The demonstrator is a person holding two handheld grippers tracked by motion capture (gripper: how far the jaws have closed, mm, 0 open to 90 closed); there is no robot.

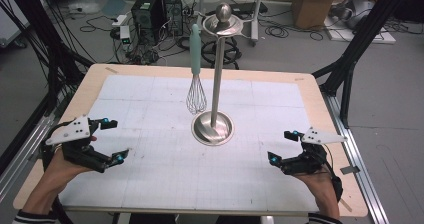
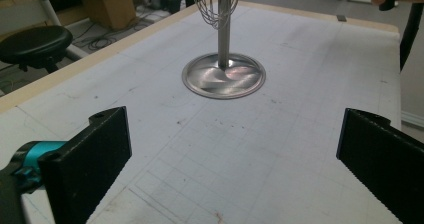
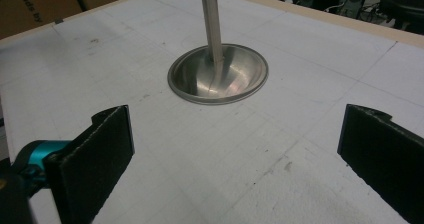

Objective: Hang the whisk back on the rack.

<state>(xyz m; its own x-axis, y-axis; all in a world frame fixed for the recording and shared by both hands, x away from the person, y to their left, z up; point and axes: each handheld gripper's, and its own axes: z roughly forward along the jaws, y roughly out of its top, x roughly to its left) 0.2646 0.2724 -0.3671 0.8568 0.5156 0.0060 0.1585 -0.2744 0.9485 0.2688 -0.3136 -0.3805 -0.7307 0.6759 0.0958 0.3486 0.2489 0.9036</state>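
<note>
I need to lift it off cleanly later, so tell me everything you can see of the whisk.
The whisk hangs upright from the rim at the top of the metal stand, handle up, wire head down. Its handle is pale teal and smooth, perhaps plastic or silicone; the head is a balloon of thin silvery wire loops. It hangs left of the pole, its wires above the round base without touching it. Neither gripper holds it.
</note>
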